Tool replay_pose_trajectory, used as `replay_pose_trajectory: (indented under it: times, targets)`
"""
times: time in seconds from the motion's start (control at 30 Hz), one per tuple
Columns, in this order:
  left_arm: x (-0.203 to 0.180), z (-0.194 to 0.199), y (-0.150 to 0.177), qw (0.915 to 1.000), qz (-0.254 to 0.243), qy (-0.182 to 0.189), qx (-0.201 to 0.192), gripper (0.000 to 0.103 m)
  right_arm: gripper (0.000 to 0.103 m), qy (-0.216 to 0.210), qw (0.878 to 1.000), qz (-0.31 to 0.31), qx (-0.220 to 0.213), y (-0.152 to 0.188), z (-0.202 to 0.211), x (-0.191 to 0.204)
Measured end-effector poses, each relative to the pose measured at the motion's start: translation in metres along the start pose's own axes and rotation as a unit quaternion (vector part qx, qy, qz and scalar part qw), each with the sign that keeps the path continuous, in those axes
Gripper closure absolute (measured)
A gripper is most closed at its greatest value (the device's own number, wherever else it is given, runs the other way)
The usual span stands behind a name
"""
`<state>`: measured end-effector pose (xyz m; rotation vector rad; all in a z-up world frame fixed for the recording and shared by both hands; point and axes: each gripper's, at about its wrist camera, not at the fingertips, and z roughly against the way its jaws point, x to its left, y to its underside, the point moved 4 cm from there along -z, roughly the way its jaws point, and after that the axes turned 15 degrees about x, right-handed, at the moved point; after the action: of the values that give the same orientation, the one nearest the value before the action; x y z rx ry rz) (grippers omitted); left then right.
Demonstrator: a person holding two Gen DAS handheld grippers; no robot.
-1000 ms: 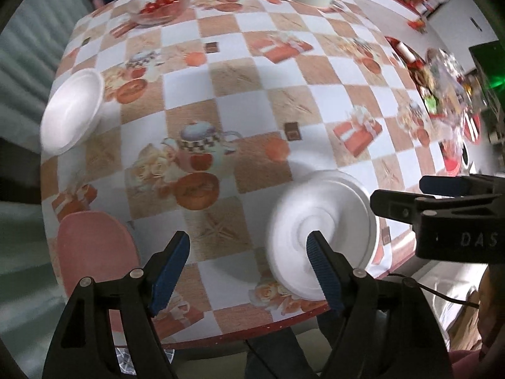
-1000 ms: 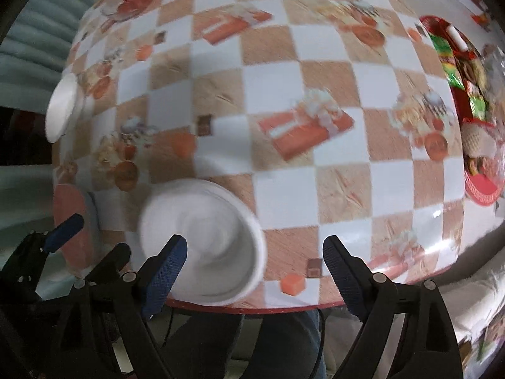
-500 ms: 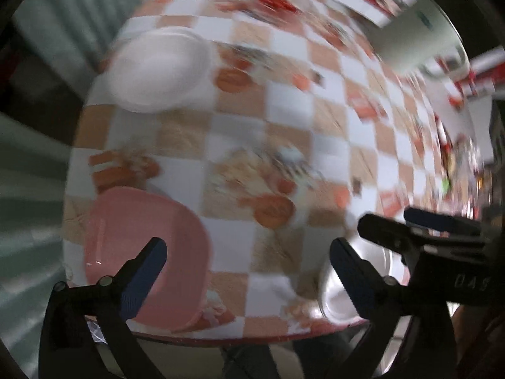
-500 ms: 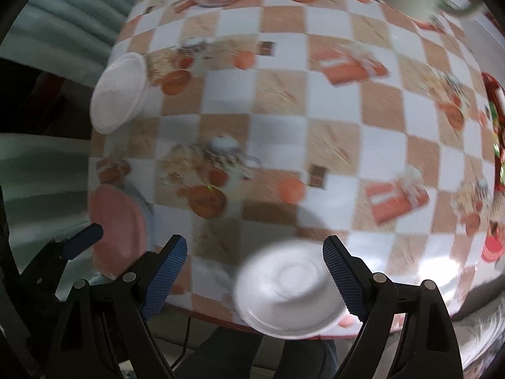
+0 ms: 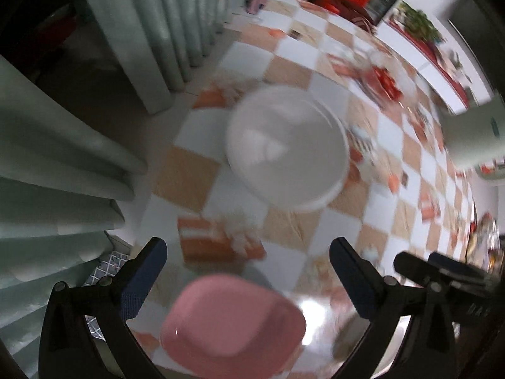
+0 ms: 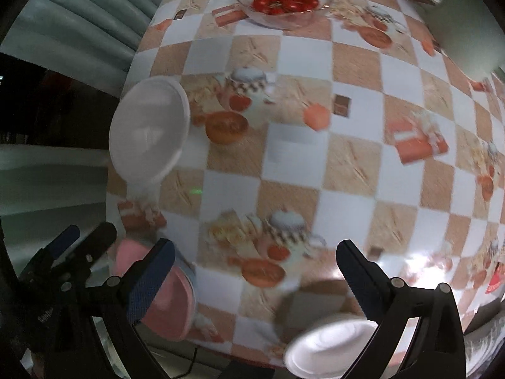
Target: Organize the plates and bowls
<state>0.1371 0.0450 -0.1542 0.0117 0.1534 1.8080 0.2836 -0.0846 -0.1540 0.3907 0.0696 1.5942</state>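
1. Checked cloth in orange, tan and white, printed with teapots, gift boxes and cakes, covers the tabletop (image 6: 296, 158); pale green pleated curtains (image 5: 63, 145) hang beside it.
2. Left gripper (image 5: 249, 281) hangs over the tabletop's near edge with its jaws spread wide and nothing pinched between them.
3. In the left wrist view a pink plate (image 5: 233, 328) lies at 6 o'clock, between and below the jaws, with no pad on it.
4. A white bowl (image 5: 287, 148) sits at 12 o'clock from that plate, apart from it, near the curtain-side edge.
5. Right gripper (image 6: 252, 274) has its jaws opening, with only printed cloth between them.
6. In the right wrist view a white plate (image 6: 328, 347) lies at 5 o'clock on the near edge, partly behind the right-hand jaw; whether they touch I cannot tell.
7. At 12 o'clock a glass bowl of tomatoes (image 6: 284, 0) stands at the far side.
8. The left gripper's body at 8 o'clock carries pale lettering, too blurred to read.
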Motion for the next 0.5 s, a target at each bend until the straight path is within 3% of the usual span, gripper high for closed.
replay_pose_trajectory:
  times: [0.27,0.5]
  targets:
    - [0.017,-0.011,-0.049,0.9990,0.039,-0.020,0.004,0.000,0.000,0.009,1.000,-0.004,-0.013,-0.045,-0.013,0.023]
    - [0.022,-0.030,-0.074,0.9970,0.047,-0.061,0.010,0.000,0.000,0.035,0.999,-0.019,-0.013,-0.071,-0.029,0.025]
